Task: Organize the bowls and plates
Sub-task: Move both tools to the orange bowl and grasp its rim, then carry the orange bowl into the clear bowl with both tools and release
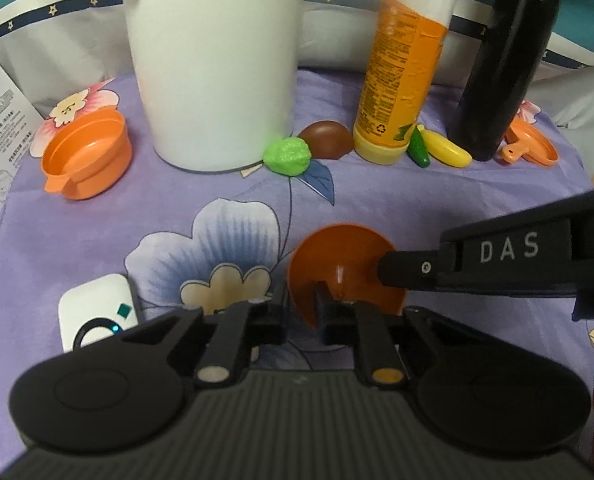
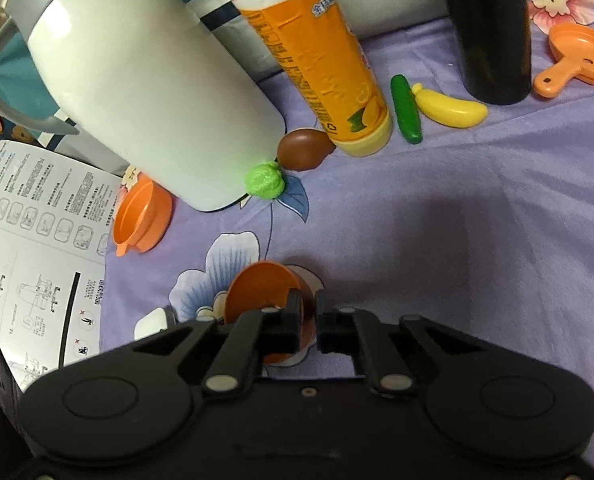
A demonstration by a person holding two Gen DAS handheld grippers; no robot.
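A small dark-orange bowl point(image 1: 343, 268) is held tilted above the purple floral cloth. My left gripper point(image 1: 301, 310) is shut on its near rim. My right gripper point(image 2: 308, 320) is shut on its other rim, and its finger point(image 1: 409, 270) reaches in from the right in the left wrist view. The bowl shows in the right wrist view point(image 2: 263, 294) too. A light-orange bowl with lugs point(image 1: 87, 154) lies tilted at the left and shows in the right wrist view point(image 2: 143, 216). An orange toy pan point(image 2: 581, 58) lies at the far right.
A white jug point(image 1: 217, 60), an orange bottle point(image 1: 405, 68) and a black flask point(image 1: 505, 60) stand at the back. Toy food lies between them: green lump point(image 1: 287, 156), brown piece point(image 1: 327, 140), cucumber point(image 2: 405, 109), banana point(image 2: 449, 109). A white device point(image 1: 97, 312) and a manual point(image 2: 29, 232) lie at the left.
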